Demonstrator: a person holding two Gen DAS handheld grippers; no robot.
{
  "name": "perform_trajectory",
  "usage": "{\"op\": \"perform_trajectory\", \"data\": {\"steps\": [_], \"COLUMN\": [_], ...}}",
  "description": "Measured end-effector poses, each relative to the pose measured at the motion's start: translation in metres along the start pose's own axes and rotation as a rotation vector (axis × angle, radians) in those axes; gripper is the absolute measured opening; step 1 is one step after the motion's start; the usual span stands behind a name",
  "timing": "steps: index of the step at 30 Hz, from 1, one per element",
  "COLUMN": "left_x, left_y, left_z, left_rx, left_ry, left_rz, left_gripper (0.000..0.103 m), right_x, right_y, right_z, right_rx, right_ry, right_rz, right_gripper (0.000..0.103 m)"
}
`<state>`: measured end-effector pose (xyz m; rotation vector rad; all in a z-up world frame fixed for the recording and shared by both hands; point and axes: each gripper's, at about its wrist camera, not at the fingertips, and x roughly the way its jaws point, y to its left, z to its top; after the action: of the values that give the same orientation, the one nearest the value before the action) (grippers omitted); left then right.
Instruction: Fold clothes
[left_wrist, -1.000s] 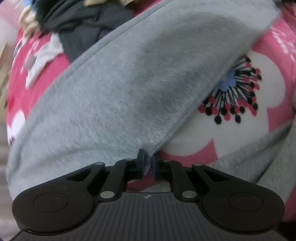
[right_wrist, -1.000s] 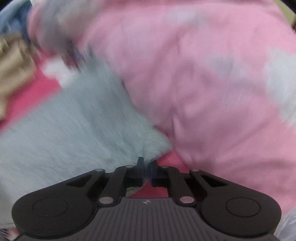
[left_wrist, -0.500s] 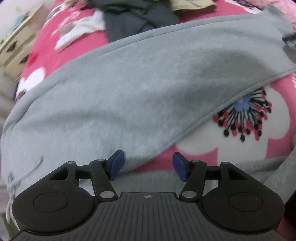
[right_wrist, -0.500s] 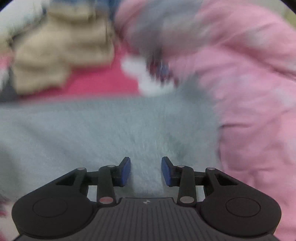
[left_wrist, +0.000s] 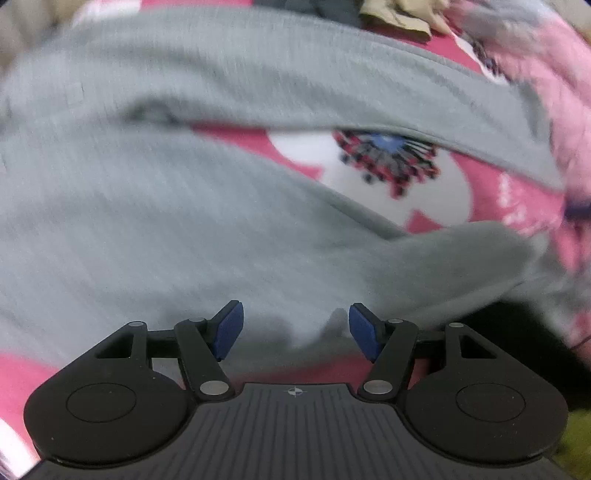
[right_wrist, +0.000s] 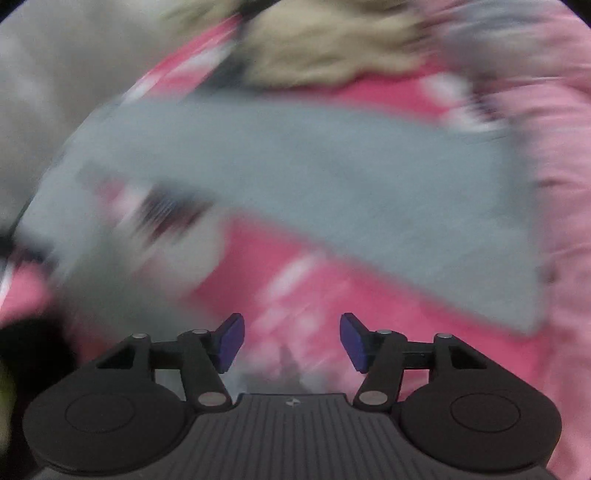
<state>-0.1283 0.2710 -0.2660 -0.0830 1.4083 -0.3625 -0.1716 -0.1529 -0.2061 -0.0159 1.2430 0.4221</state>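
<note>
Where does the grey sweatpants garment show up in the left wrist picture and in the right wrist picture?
Left wrist: the grey fleece sweatpants fill the left and centre, one leg arching across the top.
Right wrist: a blurred grey band crossing from left to lower right.
Shared landmark: the pink blanket's white flower with dark stamens, left of centre in the right view.

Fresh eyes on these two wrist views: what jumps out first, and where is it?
The grey garment dominates, spread across most of the left wrist view and running as a broad diagonal band in the right. Beneath it the pink floral blanket stands out, its dark-dotted flower print right of centre. Both the left gripper and the right gripper are open and hold nothing.
</note>
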Motion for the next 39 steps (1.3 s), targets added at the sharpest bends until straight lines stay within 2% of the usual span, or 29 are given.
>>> {"op": "perform_trajectory", "data": {"steps": [2, 5, 6, 7, 9, 10, 12, 17, 20, 22, 23, 24, 25, 27, 28, 32, 35, 37, 39], "left_x": [0.007, 0.017, 0.02, 0.024, 0.036, 0.041, 0.049, 0.049, 0.042, 0.035, 0.031, 0.028, 0.026, 0.025, 0.025, 0.02, 0.011, 0.007, 0.003], "left_y": [-0.001, -0.007, -0.011, -0.014, -0.022, -0.026, -0.032, -0.039, -0.032, -0.023, -0.019, -0.015, -0.013, -0.009, -0.007, -0.002, 0.003, 0.009, 0.018], "left_z": [-0.006, -0.015, -0.016, -0.016, -0.017, -0.018, -0.021, -0.026, -0.023, -0.024, -0.025, -0.025, -0.025, -0.025, -0.025, -0.026, -0.022, -0.02, -0.022], "left_rx": [-0.128, -0.29, -0.324, -0.356, -0.409, -0.439, -0.493, -0.612, -0.703, -0.784, -0.817, -0.831, -0.839, -0.825, -0.83, -0.836, -0.81, -0.804, -0.808], "left_ry": [0.042, 0.089, 0.101, 0.115, 0.166, 0.194, 0.228, 0.218, 0.181, 0.149, 0.135, 0.126, 0.122, 0.143, 0.143, 0.13, 0.096, 0.088, 0.088], "left_rz": [-0.071, -0.141, -0.16, -0.18, -0.207, -0.216, -0.239, -0.331, -0.383, -0.439, -0.461, -0.457, -0.443, -0.367, -0.355, -0.33, -0.328, -0.303, -0.286], "left_gripper": [0.064, 0.064, 0.064, 0.064, 0.064, 0.064, 0.064, 0.064, 0.068, 0.07, 0.076, 0.083, 0.085, 0.085, 0.085, 0.084, 0.084, 0.084, 0.084], "right_x": [0.01, 0.03, 0.036, 0.042, 0.048, 0.042, 0.021, -0.034, -0.051, -0.063, -0.067, -0.07, -0.073, -0.077, -0.077, -0.072, -0.068, -0.06, -0.061], "right_y": [0.014, 0.012, 0.01, 0.011, 0.018, 0.022, 0.029, 0.056, 0.08, 0.101, 0.111, 0.12, 0.125, 0.129, 0.128, 0.094, 0.05, 0.017, -0.015], "right_z": [-0.015, -0.025, -0.028, -0.034, -0.043, -0.045, -0.047, -0.059, -0.071, -0.079, -0.082, -0.084, -0.085, -0.085, -0.083, -0.059, -0.025, -0.004, 0.004], "right_rx": [-0.048, -0.023, -0.022, -0.033, -0.052, -0.053, -0.05, -0.058, -0.157, -0.28, -0.351, -0.42, -0.464, -0.496, -0.493, -0.333, -0.106, 0.087, 0.297], "right_ry": [0.041, 0.084, 0.115, 0.155, 0.235, 0.235, 0.19, 0.103, 0.101, 0.117, 0.124, 0.129, 0.13, 0.12, 0.114, 0.058, -0.046, -0.098, -0.139], "right_rz": [-0.001, 0.007, 0.022, 0.025, 0.018, 0.025, 0.055, 0.161, 0.184, 0.151, 0.13, 0.114, 0.107, 0.106, 0.102, 0.071, 0.036, -0.01, -0.042], "right_gripper": [0.065, 0.065, 0.064, 0.059, 0.011, 0.009, 0.007, 0.006, 0.006, 0.006, 0.006, 0.006, 0.006, 0.006, 0.006, 0.006, 0.007, 0.02, 0.028]}}
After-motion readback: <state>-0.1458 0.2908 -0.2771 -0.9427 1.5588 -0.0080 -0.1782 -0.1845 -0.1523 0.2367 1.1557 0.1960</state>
